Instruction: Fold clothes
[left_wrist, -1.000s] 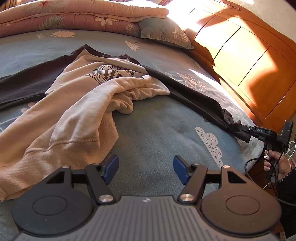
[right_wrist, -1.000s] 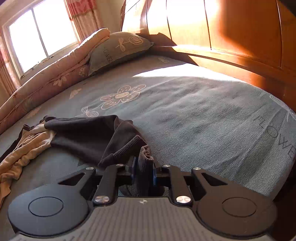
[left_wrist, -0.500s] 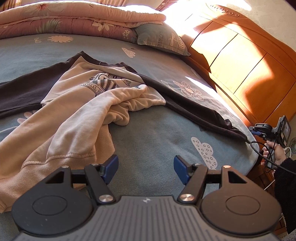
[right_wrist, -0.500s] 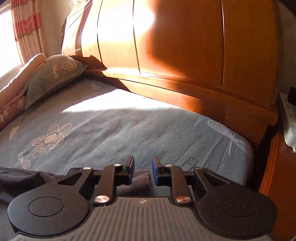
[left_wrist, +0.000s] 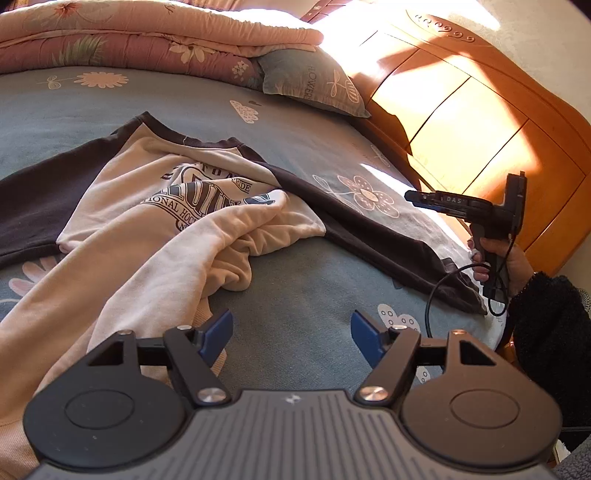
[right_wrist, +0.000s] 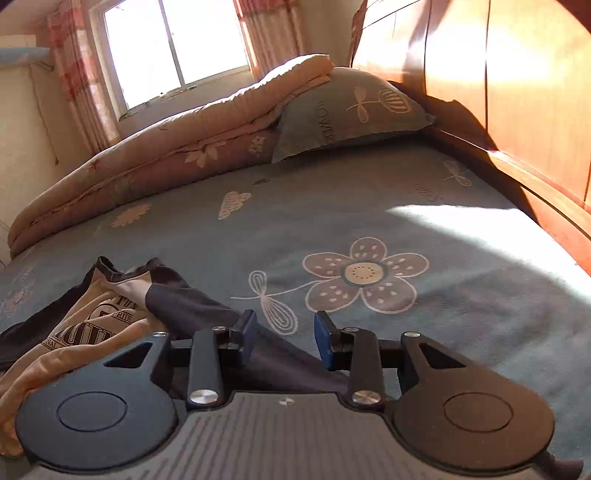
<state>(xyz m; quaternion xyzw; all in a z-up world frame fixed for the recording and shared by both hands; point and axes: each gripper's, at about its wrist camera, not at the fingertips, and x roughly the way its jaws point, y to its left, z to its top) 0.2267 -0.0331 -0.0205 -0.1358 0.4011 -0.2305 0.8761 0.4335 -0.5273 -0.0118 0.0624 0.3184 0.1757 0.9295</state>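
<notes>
Left wrist view. A big bed (left_wrist: 303, 280) with a blue-grey sheet, flowers and clouds drawn on it. A folded pink quilt (left_wrist: 147, 33) at the far edge, a grey-blue pillow (left_wrist: 314, 83) just beside it. A shiny orange wood headboard (left_wrist: 480, 122) on the right, with sun on it. A cream sweatshirt (left_wrist: 155, 236) with dark sleeves lying crumpled on the bed, dark letters on its chest. One dark sleeve (left_wrist: 388, 236) stretched out to the right, its cuff at the bed's edge. Left tongs (left_wrist: 291, 330) low over the sheet, blue tips wide apart, nothing between them. Left blue tip just above the cream hem. Right tongs (left_wrist: 421, 197) seen from the side, up above the dark sleeve, not touching it. A hand (left_wrist: 498, 258) in a fuzzy black cuff on the handle, with a black cable hanging down.

Right wrist view. Same bed (right_wrist: 369, 206), with a bright window (right_wrist: 173, 48) and pink curtains (right_wrist: 70, 74) at the far end. Quilt (right_wrist: 166, 147) and pillow (right_wrist: 351, 107) along the far side, headboard (right_wrist: 517, 92) on the right. Right tongs (right_wrist: 284, 341) with blue tips apart, nothing clamped. Dark sleeve (right_wrist: 280, 365) lying flat on the sheet below the gap and running under the tool. Rest of the sweatshirt (right_wrist: 92, 325) bunched at the lower left, near the left tip.
</notes>
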